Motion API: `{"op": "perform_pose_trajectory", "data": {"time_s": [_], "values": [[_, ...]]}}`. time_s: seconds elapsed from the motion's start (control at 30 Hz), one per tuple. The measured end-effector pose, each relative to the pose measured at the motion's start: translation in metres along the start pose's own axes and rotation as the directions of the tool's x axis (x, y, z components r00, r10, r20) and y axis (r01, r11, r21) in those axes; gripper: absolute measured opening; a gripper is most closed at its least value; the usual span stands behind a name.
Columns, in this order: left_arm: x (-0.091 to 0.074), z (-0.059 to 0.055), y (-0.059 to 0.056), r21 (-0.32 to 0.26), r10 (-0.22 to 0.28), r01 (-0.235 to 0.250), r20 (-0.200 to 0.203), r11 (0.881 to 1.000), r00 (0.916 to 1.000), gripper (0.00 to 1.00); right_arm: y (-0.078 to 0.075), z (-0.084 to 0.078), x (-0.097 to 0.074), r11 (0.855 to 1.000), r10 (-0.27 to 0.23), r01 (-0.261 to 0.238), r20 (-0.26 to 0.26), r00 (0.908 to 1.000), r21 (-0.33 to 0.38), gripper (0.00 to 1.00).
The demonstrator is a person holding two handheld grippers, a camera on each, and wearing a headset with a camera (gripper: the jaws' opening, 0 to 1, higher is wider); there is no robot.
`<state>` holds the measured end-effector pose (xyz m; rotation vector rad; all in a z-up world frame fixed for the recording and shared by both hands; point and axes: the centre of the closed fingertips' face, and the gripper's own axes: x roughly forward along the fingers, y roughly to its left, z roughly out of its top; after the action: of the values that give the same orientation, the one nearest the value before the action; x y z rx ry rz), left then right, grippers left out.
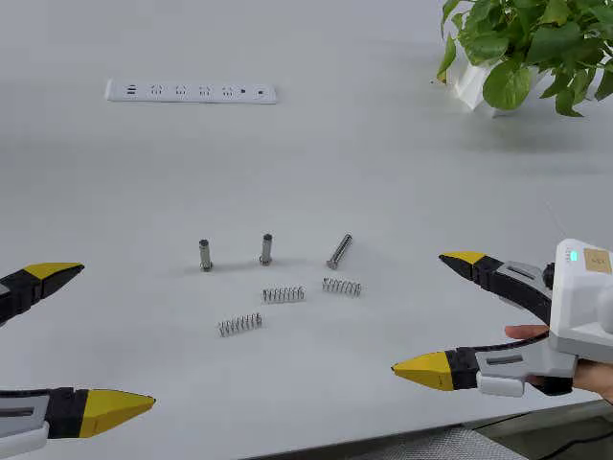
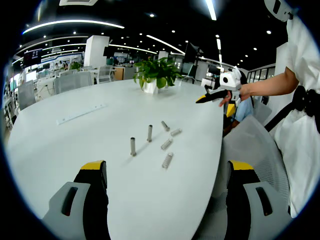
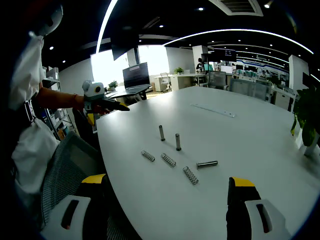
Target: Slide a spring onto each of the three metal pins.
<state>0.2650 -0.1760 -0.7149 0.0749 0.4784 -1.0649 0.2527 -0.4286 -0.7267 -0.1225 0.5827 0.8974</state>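
On table (image 1: 383, 172), springs (image 1: 283, 294) near pins (image 1: 266, 249), one toppled, left gripper (image 1: 117, 333), right gripper (image 1: 418, 311) both agape, gripper views adding person's torso (image 2: 300, 145).

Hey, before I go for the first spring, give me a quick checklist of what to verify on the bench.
1. Left gripper open and empty: ok.
2. Right gripper open and empty: ok.
3. Three springs lying loose, apart from each other: ok.
4. Two pins stand upright, third pin lies on its side: not ok.
5. Pins bare, nothing slid on yet: ok.
6. Springs wide enough to slide over the pins: cannot tell.
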Motion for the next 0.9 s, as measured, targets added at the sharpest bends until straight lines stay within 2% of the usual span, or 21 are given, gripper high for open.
{"op": "perform_pose_trajectory", "data": {"time_s": [0.7,0.9], "values": [[0.001,0.000,0.000,-0.001,-0.004,0.004,0.006,1.000,1.0000,0.99,-0.002,0.002,0.003,1.000,-0.002,0.002,-0.005,1.0000,-0.002,1.00],[0.002,0.000,0.000,-0.002,-0.006,0.006,0.009,1.000,0.9999,0.99,-0.012,0.000,0.005,1.000,-0.011,0.011,-0.012,0.9999,-0.002,0.99]]}}
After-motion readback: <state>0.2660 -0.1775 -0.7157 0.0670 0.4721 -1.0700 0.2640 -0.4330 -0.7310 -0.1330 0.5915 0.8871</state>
